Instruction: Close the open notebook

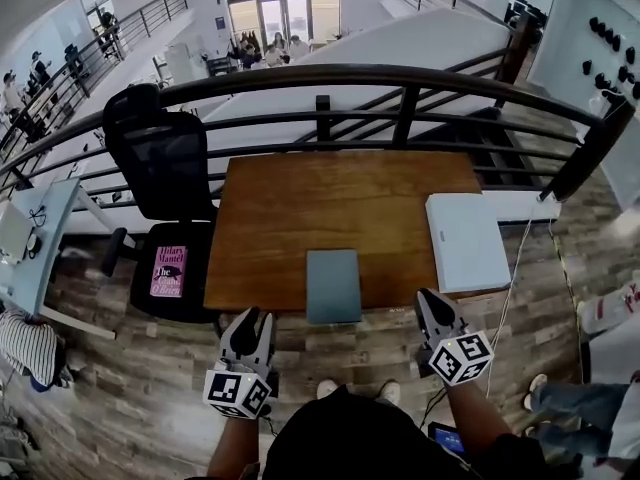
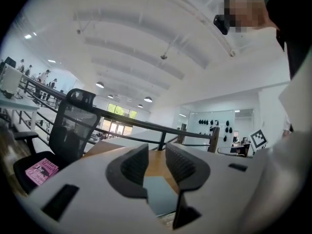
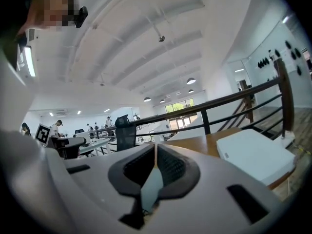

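Observation:
The grey-blue notebook (image 1: pixel 333 285) lies shut and flat at the near edge of the wooden table (image 1: pixel 340 198). Both grippers hang in front of that edge, clear of the table. My left gripper (image 1: pixel 252 320) is below and left of the notebook; in the left gripper view (image 2: pixel 157 152) its jaws stand a little apart with nothing between them, and the notebook (image 2: pixel 163 194) shows through the gap. My right gripper (image 1: pixel 428 296) is to the right of the notebook. Seen in the right gripper view (image 3: pixel 155 152), its tips meet and hold nothing.
A flat white box (image 1: pixel 466 240) lies on the table's right end and overhangs it. A black office chair (image 1: pixel 165 183) with a pink book (image 1: pixel 168 271) on its seat stands left of the table. A dark railing (image 1: pixel 400 78) runs behind the table. Wooden floor lies below.

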The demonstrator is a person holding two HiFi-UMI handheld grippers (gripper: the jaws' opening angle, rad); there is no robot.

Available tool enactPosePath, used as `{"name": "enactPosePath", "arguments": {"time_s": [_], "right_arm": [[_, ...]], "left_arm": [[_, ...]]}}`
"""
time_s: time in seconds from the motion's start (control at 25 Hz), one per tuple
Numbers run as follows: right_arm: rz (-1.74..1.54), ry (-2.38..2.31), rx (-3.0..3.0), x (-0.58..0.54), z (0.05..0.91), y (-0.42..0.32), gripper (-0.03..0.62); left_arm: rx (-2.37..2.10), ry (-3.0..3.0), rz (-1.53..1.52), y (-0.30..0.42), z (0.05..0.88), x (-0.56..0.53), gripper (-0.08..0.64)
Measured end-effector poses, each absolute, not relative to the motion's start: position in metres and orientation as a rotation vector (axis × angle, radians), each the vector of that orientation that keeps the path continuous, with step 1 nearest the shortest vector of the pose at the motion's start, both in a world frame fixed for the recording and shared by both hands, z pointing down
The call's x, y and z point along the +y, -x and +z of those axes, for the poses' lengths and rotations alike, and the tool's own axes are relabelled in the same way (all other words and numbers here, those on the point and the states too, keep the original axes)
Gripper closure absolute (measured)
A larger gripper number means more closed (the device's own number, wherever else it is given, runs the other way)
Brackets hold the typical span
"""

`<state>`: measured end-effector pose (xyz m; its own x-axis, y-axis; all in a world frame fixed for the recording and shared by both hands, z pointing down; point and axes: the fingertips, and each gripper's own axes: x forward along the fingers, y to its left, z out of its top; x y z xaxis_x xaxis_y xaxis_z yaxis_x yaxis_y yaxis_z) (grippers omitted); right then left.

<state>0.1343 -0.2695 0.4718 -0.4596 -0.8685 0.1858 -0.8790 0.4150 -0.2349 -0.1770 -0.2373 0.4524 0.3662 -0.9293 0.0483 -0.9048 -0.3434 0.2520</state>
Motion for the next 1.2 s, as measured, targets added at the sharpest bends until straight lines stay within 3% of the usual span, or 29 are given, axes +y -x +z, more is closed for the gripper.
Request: {"name": "enactPosePath", "arguments": {"time_s": [0.52,1.2], "right_arm": [[0.345,-1.668,-2.699,-0.264,0.423,-0.205,0.597],[0.455,-1.679,-2.704,-0.247,0.436,-0.239,0.597]], "left_arm": [[-1.653,-2.415,-0.211,0.113,0.423,-0.239,0.462],[-1.59,-2.398,-0.235,0.064,0.437,-0.225,0.477]]}}
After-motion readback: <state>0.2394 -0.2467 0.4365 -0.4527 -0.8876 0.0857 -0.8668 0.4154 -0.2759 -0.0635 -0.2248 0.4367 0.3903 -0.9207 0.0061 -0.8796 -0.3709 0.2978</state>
